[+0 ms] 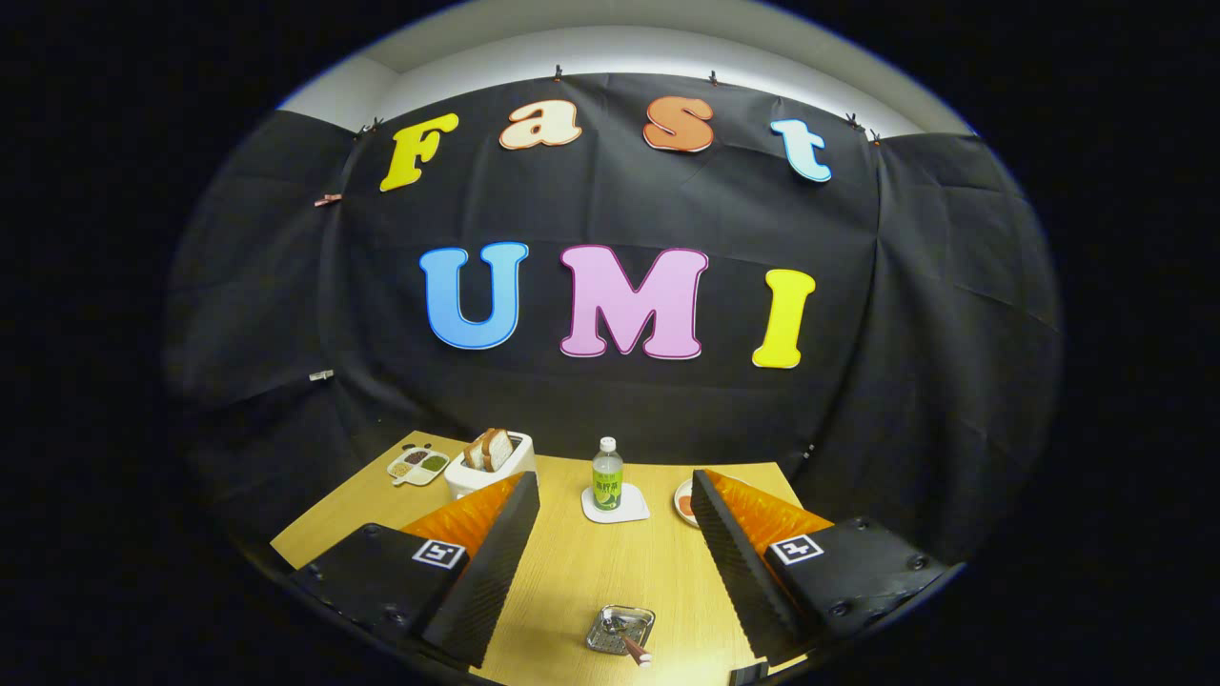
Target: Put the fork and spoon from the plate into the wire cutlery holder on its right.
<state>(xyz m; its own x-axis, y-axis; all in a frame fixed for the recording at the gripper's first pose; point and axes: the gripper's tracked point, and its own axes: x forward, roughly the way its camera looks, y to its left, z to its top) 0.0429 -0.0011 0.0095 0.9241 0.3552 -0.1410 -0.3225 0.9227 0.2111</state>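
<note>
My gripper [615, 479] hangs high above the wooden table [562, 572], fingers wide apart and nothing held between them. Low between the fingers, close to me, stands a square shiny wire cutlery holder [620, 629], seen from above. A utensil with a brownish handle [637, 652] sticks out of it. A white plate [683, 502] with a reddish inside lies beyond, just left of the right fingertip, which hides most of it. What lies on the plate is too hidden to tell.
A green-labelled bottle [607, 474] stands on a white coaster [616, 505] ahead, between the fingertips. A white toaster [491, 462] with bread slices sits behind the left finger. A small divided dish [417, 465] lies at the far left corner.
</note>
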